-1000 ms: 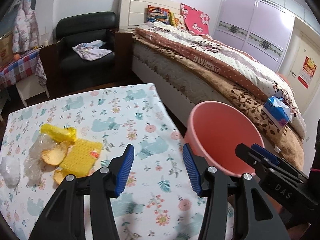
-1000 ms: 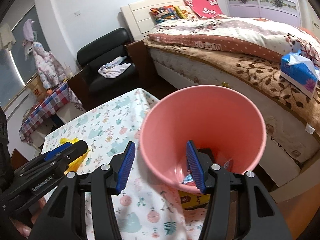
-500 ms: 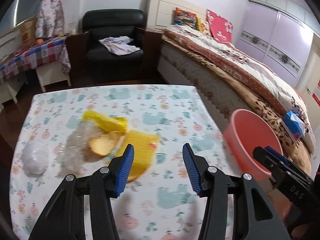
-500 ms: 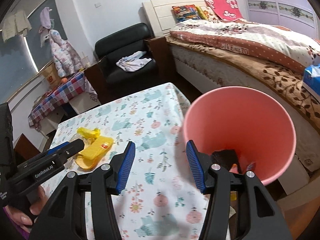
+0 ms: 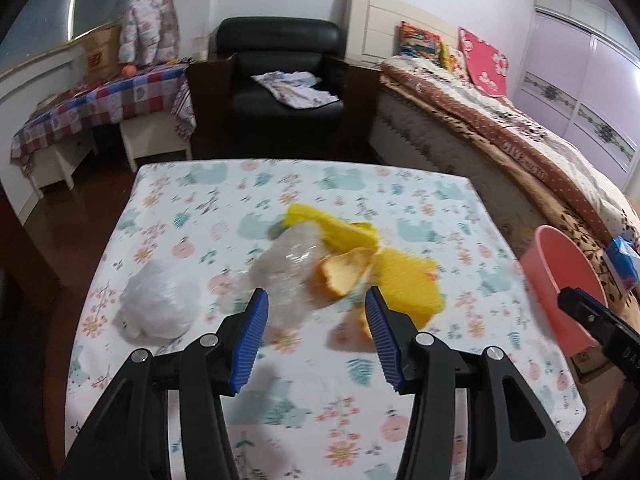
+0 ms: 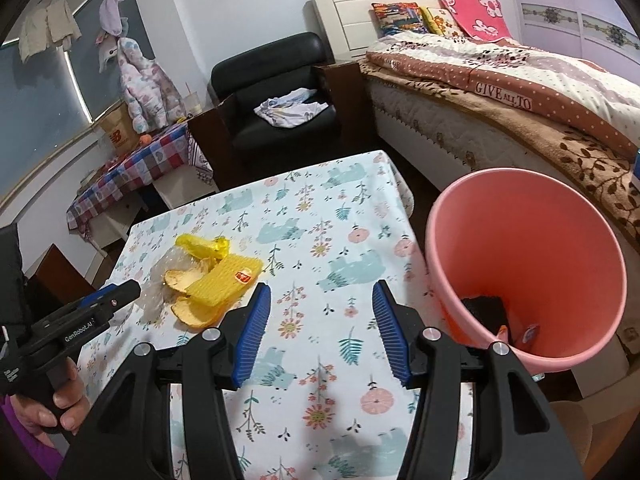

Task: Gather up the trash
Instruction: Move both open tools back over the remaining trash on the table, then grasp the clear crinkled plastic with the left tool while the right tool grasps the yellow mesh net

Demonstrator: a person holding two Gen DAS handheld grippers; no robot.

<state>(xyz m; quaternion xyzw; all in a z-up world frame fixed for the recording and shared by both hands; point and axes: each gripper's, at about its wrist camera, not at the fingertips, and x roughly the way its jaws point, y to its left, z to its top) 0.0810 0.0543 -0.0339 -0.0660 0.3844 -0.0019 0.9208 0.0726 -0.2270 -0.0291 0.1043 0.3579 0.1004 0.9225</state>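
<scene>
Because the crumpled clear plastic wrap is light and slippery, pinch its bunched middle; left gripper jaws stand wide, empty.

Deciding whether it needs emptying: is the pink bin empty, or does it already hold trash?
Not empty. The right wrist view shows dark and colourful items at the bottom of the pink bin; most of its inside is bare.

Two handheld black grippers with blue pads

The left gripper and right gripper each have black plastic arms, ribbed blue finger pads and round silver screws at the joints. White lettering marks the left gripper's body in the right wrist view. A purple sleeve shows at the near left.
</scene>
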